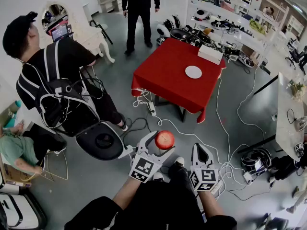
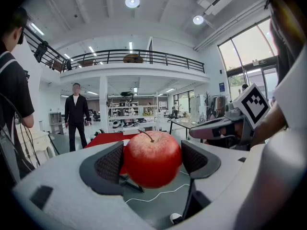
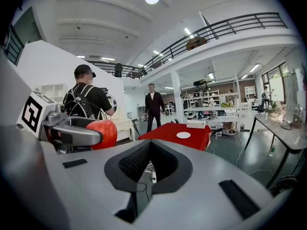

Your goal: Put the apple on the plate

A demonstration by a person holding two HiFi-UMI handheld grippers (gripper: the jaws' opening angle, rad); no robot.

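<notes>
The apple (image 2: 152, 158) is clamped in the left claw (image 1: 161, 141), stem up, with pads pressed on both sides. It's held in the air over the floor, well short of the red worktop (image 1: 165, 75). The bare white plate (image 1: 194, 72) sits towards that worktop's far right part, near a white box (image 1: 209, 54).

Hidden stuff: in the left gripper view the plate is completely covered by the apple, and only a sliver of red worktop can be seen left of the fruit. From the head view the right claw (image 1: 202, 153) is hard to judge. In the right gripper view its pads are seen pressed together with nothing between them. That same view gives the plate and box clearly, but the apple is only partly shown, tucked behind the left claw's arm at the left.

A person in a cap with a backpack harness (image 1: 57, 75) is seen at the left, and a seated person (image 1: 19, 150) is cut off by the left edge.

Writing: only the black-and-white square markers (image 1: 144, 168) can be made out. Anything on the far shelves (image 1: 230, 13) is too small to read.
</notes>
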